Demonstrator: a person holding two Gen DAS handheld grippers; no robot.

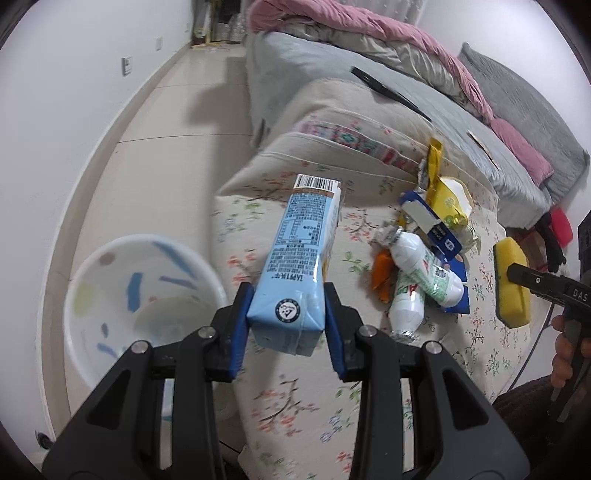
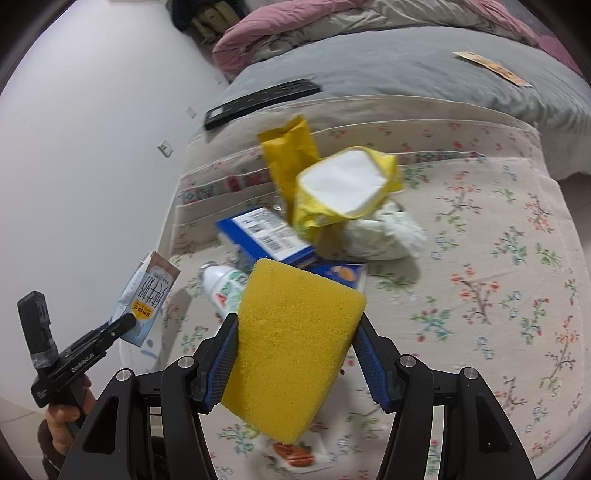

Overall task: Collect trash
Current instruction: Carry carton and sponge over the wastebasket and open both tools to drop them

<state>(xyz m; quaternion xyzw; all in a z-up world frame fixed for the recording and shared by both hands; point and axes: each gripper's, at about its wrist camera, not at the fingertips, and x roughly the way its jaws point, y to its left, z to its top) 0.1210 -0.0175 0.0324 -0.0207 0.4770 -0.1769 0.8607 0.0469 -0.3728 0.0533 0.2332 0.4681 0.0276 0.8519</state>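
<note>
I see the left tool [image 1: 288,317] clamped on a light blue drink carton [image 1: 299,258]. Its blue pads press the carton's two long sides near the base, and the barcoded end points away from the camera. The carton is printed with dense text and a round emblem, and it hangs above the near left edge of the floral bedcover [image 1: 295,406].

The right tool [image 2: 295,354] is clamped on a yellow sponge [image 2: 291,347]. The sponge is a thick porous block, tilted, with one corner toward the far left. In the left wrist view the same sponge [image 1: 511,280] shows a dark green backing along its lower edge.

The remaining trash lies in a pile on the bedcover, beyond both tools:
- two white plastic bottles [image 1: 417,280] with green and red labels, crossed over each other;
- a blue and white box [image 2: 266,236] with barcode labels;
- an opened yellow packet [image 2: 347,184] with white contents showing, and a taller yellow wrapper [image 2: 291,155] behind it;
- a crumpled white bag [image 2: 384,232], to the right of the box;
- an orange wrapper [image 1: 382,273], left of the bottles.

A white bin [image 1: 144,302] with coloured flecks stands on the floor at the left, beside the bed and below the carton's level. On the far grey blanket [image 2: 406,70] lie a black remote control [image 2: 262,101] and a flat brown card [image 2: 491,68]. A pink quilt [image 1: 369,33] is bunched at the far end. A hand [image 2: 68,410] grips the left tool's handle.
</note>
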